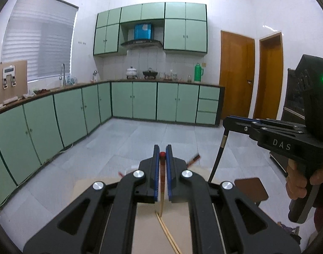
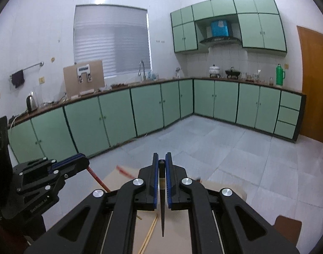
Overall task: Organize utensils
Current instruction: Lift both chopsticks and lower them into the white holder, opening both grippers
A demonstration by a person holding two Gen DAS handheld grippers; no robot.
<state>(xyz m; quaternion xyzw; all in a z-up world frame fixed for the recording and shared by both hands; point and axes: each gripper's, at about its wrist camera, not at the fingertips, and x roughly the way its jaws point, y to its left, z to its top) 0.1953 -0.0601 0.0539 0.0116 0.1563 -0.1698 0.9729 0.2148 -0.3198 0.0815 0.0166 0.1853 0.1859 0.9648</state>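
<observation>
two tools [image 1: 162,154] [image 2: 162,162], one chopstick [image 1: 162,182] [image 2: 162,211] each, perhaps two more [image 1: 169,236] below

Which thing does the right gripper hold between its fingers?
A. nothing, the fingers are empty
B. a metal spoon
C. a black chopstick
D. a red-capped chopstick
C: in the right wrist view, the right gripper is shut on a black chopstick whose tip points down; the red-capped chopstick is in the left gripper.
</observation>
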